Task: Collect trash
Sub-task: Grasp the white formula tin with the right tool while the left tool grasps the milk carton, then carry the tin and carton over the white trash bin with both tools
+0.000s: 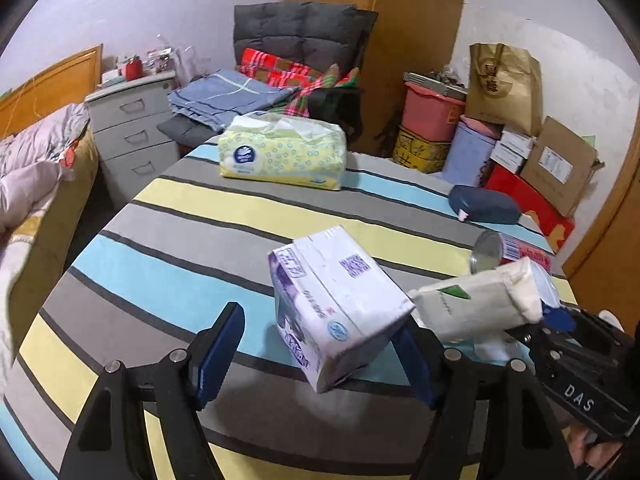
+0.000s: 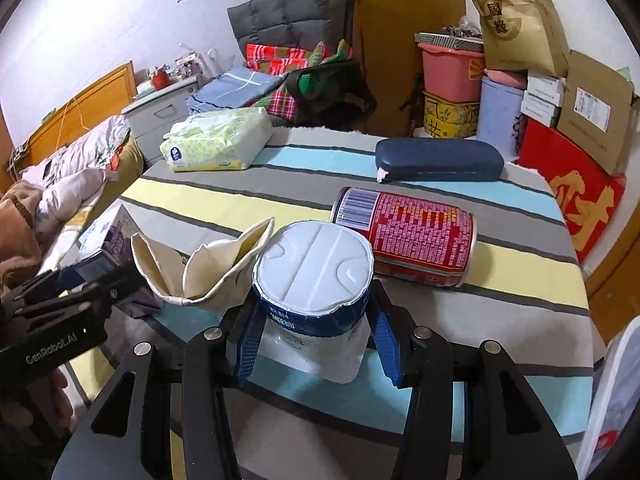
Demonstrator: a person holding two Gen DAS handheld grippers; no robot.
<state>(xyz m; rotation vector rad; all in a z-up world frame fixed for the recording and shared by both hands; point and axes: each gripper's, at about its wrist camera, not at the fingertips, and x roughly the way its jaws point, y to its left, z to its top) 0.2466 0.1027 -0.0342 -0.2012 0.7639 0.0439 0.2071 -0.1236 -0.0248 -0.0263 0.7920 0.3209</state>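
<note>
left gripper (image 1: 316, 356) wide open, carton (image 1: 340, 304) hiding one finger; right gripper (image 2: 318, 344) clasping cup (image 2: 314, 280).

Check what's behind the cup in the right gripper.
Behind the cup lies a red can on its side; further back, a dark blue case. The cup covers the can's near left edge and the striped cloth between them.

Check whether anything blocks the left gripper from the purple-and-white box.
Nothing visible does. The purple-and-white box sits tilted between the fingers of the open left gripper; the cream carton lies beyond it, to the right.
</note>
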